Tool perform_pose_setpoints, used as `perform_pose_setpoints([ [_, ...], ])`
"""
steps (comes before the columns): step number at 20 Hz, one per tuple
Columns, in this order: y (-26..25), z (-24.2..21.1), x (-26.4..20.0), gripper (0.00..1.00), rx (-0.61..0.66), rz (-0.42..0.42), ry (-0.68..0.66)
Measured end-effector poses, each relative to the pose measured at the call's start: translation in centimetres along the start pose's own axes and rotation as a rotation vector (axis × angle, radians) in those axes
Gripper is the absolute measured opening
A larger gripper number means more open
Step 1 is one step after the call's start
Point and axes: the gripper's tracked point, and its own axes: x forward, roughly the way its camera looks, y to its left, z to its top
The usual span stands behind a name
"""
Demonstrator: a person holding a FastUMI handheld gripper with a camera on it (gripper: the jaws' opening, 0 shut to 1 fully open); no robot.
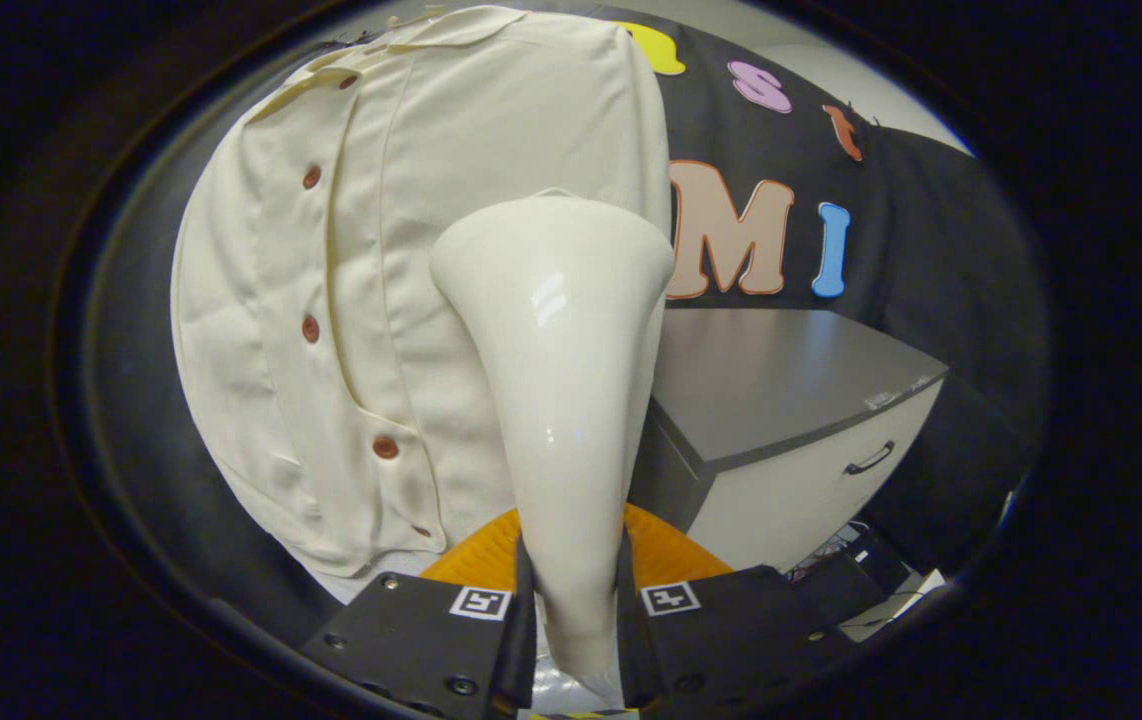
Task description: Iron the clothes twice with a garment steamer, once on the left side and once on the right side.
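A cream button-up shirt (371, 250) with brown buttons hangs ahead of me against the booth wall, its button placket running down left of the steamer. My gripper (573, 600) is shut on the white garment steamer (561, 360), whose handle passes between both fingers. The steamer's wide head rises just ahead of the fingers and lies over the shirt's right half, close to the cloth; I cannot tell whether it touches. The shirt's lower hem ends just above the fingers.
A cabinet (791, 400) with a dark grey top and a white drawer front with a black handle stands to the right of the shirt. An orange object (671, 550) sits just beyond the fingers. Cables lie on the floor below the cabinet.
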Motion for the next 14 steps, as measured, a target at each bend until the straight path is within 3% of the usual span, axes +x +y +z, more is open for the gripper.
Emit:
perform_pose_setpoints([
  [14,-1.6,-8.9,2.8,0.33,0.012,-0.029,0.088],
])
